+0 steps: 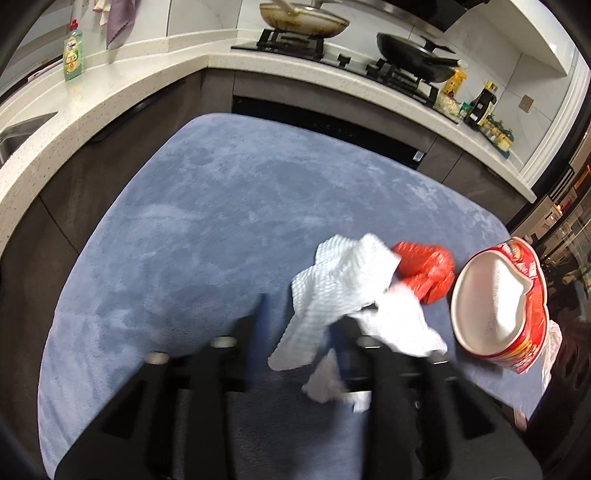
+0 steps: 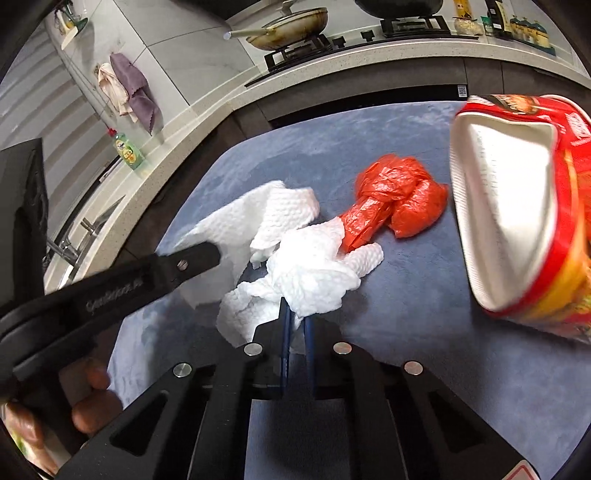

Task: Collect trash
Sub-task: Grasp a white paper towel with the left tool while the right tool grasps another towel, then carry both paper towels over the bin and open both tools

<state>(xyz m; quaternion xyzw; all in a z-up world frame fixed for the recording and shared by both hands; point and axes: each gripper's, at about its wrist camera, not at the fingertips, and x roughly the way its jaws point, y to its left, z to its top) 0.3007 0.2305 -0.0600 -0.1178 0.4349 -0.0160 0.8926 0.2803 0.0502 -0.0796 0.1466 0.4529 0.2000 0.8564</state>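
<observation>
A crumpled white paper towel (image 2: 295, 258) lies over a blue rug (image 2: 399, 317), next to a knotted red plastic bag (image 2: 395, 199) and a red instant-noodle cup (image 2: 524, 221) with a white inside. My right gripper (image 2: 297, 317) is shut on the lower edge of the paper towel. In the left wrist view my left gripper (image 1: 306, 321) is open, with the paper towel (image 1: 343, 291) draped over its right finger. The left gripper's finger also shows in the right wrist view (image 2: 192, 258), touching the towel's left side. The bag (image 1: 424, 269) and the cup (image 1: 506, 302) lie right of the towel.
The rug (image 1: 184, 240) lies on the floor below an L-shaped white counter (image 1: 110, 92) with dark cabinets. A hob with two pans (image 1: 303, 22) stands at the back, bottles (image 1: 487, 107) to the right, a green soap bottle (image 1: 73, 51) to the left.
</observation>
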